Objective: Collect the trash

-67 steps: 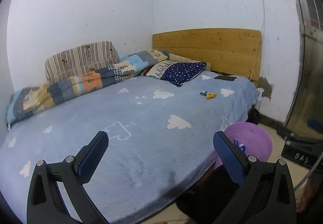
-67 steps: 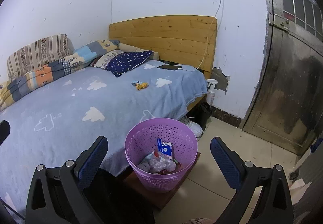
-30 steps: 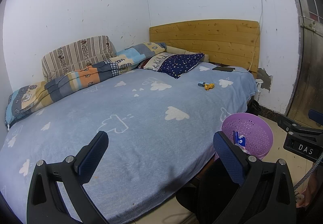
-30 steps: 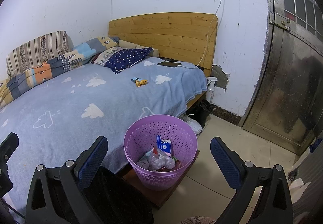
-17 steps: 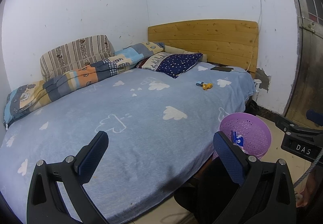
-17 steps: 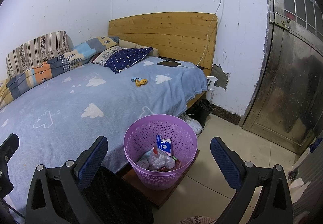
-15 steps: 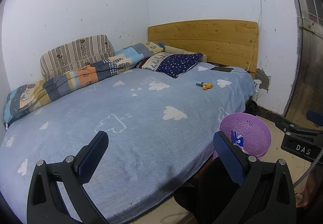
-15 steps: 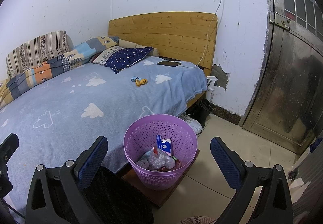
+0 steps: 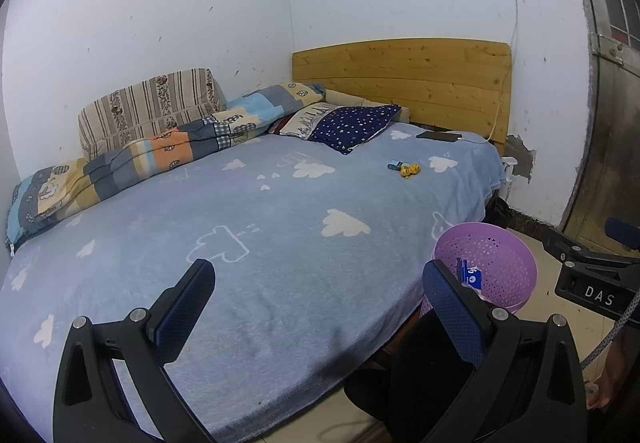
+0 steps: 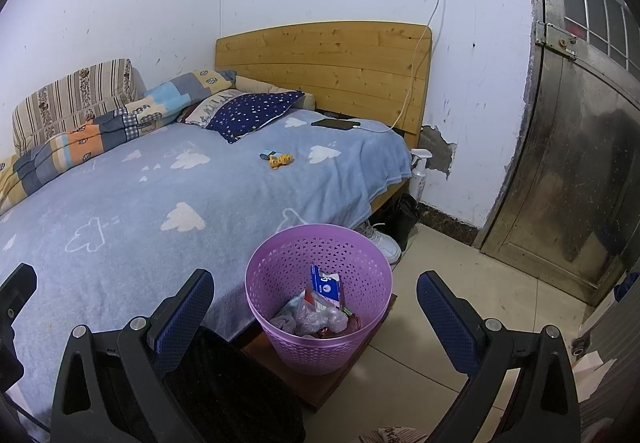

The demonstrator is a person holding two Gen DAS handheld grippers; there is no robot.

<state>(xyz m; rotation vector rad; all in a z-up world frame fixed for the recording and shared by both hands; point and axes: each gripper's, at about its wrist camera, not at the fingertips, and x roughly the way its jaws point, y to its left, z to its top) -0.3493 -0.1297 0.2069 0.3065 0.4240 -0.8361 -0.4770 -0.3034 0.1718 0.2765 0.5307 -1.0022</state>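
Observation:
A purple mesh basket (image 10: pixel 320 339) stands on a low wooden board beside the bed, holding a blue-and-white carton (image 10: pixel 325 284) and crumpled wrappers (image 10: pixel 316 317); it also shows in the left wrist view (image 9: pixel 500 263). Small yellow and blue scraps (image 9: pixel 405 168) lie on the blue cloud blanket (image 9: pixel 240 235) far up the bed, also in the right wrist view (image 10: pixel 277 158). My left gripper (image 9: pixel 318 309) is open and empty over the bed's near edge. My right gripper (image 10: pixel 314 313) is open and empty, above and short of the basket.
A phone on a charging cable (image 10: pixel 335 123) lies near the wooden headboard (image 10: pixel 324 67). Pillows and a folded quilt (image 9: pixel 160 147) line the wall. A spray bottle (image 10: pixel 419 173), shoes (image 10: pixel 384 241) and a metal door (image 10: pixel 580 163) are on the right. A dark chair back (image 10: pixel 232 391) is below.
Both views pulled back and steadied about a second ago; the basket now sits lower and fuller in the left view. In the last half second nothing has visibly moved.

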